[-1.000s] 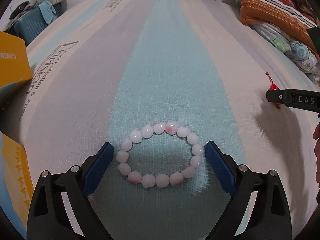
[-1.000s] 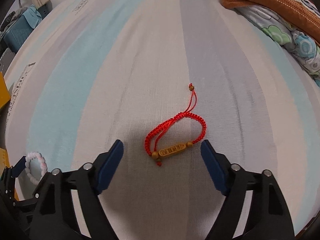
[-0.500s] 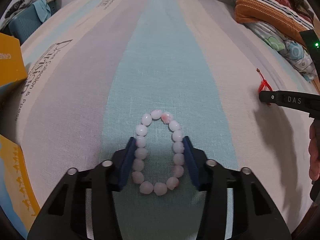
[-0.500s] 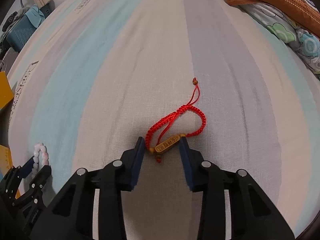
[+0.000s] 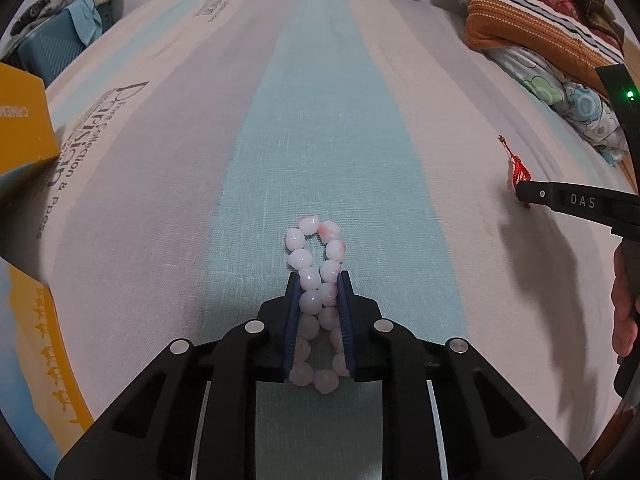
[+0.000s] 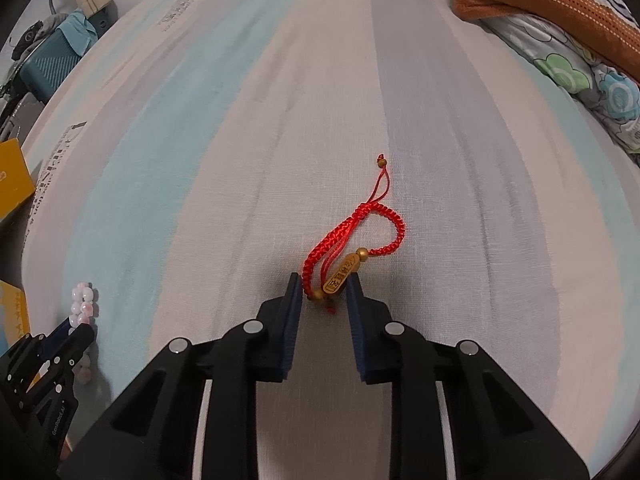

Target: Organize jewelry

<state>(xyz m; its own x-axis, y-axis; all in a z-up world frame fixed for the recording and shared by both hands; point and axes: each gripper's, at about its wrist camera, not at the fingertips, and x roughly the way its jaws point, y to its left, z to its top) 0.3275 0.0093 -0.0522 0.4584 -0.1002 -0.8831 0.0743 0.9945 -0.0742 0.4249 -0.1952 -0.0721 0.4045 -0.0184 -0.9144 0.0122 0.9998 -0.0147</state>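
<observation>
Bed [image 5: 320, 120] with a striped sheet in pale blue, grey and cream; both bracelets lie on it.

Left gripper [image 5: 319, 280]: angled steeply down over the blue stripe. Its fingers [image 5: 293, 320] are closing, and the pink bead bracelet [image 5: 314, 264] sits between them, squeezed from a ring into a long narrow loop. The blue pads touch beads on both sides. The far end of the loop sticks out past the fingertips; the near end shows between the finger bases. In the right wrist view the same bracelet [image 6: 83, 304] appears at the far left, held in that gripper [image 6: 74, 326].

Right gripper [image 6: 323, 282]: also angled steeply down, over a cream stripe. Its fingers [image 6: 291, 320] are closing on the near end of the red cord bracelet [image 6: 360, 220]. The gold engraved bead [image 6: 340, 276] lies slanted between the tips; the right tip touches it, and the left tip sits right against the red braid. The rest of the cord loops away up the sheet, with a small knotted tail bead at the far end. From the left wrist view this gripper [image 5: 524, 196] shows at the right edge, red cord [image 5: 518, 168] just beyond its tip.

Surroundings: yellow box [image 5: 20, 120] at left, folded striped blanket [image 5: 540, 12] and flowered bedding [image 5: 572, 96] at upper right.
</observation>
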